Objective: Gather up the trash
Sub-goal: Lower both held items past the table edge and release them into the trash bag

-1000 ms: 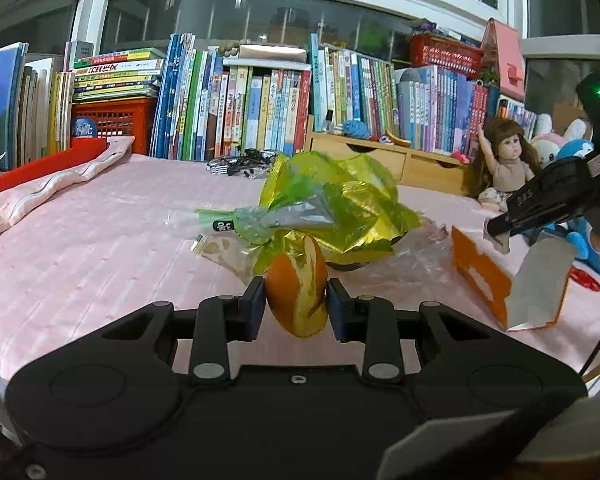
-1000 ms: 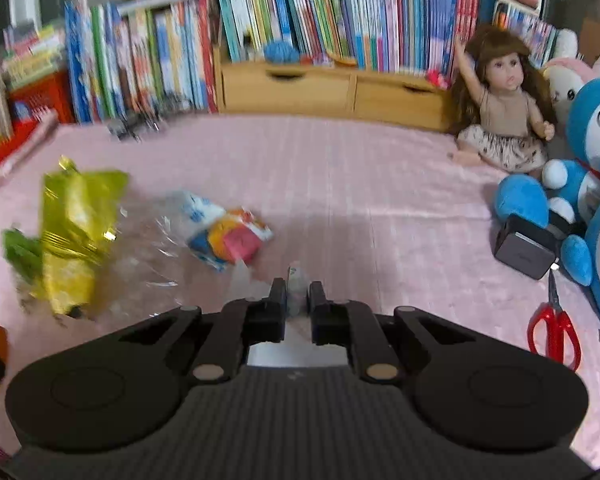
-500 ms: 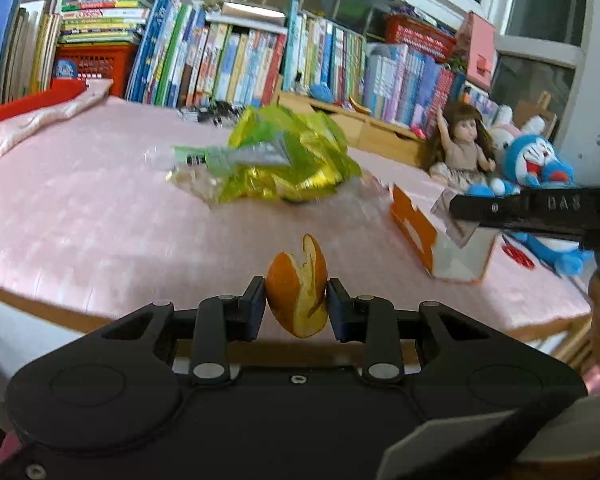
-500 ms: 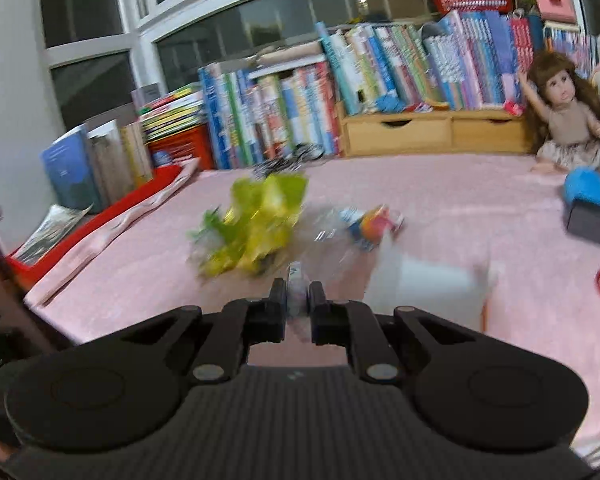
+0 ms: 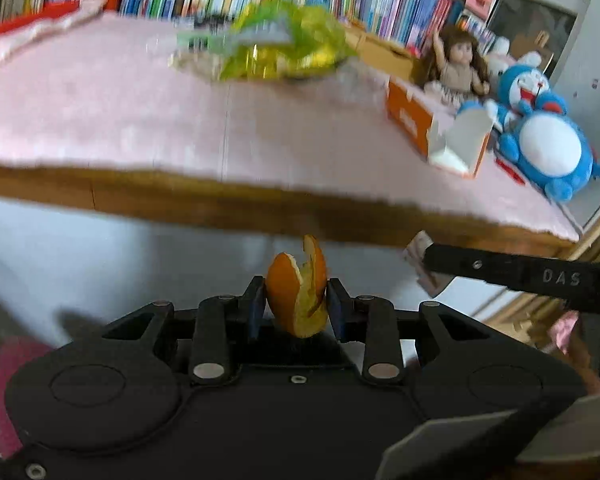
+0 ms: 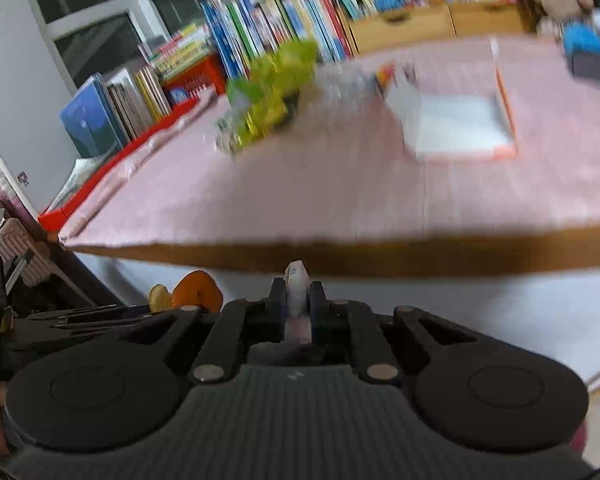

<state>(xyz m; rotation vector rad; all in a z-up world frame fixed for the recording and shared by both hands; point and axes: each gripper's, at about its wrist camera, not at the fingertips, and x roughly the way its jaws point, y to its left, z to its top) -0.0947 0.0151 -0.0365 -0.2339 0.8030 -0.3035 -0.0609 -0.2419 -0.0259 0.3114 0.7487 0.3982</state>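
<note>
- The left gripper (image 5: 296, 304) is pinching a curled piece of orange peel (image 5: 298, 294) between its jaws, which are standing partly apart at the peel's width; the peel is sticking up, in front of and below the wooden edge of the surface (image 5: 260, 208)
- The right gripper (image 6: 298, 300) is clamping a small whitish scrap of wrapper (image 6: 296, 280) with its jaws almost together; the scrap is poking up just past the pads
- In the right wrist view the left gripper and its peel are showing at lower left, beside the right gripper
- A crumpled yellow-green foil bag (image 5: 276, 44) and an open orange-and-white carton (image 5: 440, 132) are lying on the pink cloth (image 5: 120, 100) covering the surface; a doll (image 5: 456, 64) and a blue plush toy (image 5: 548, 136) are sitting at its far right
</note>
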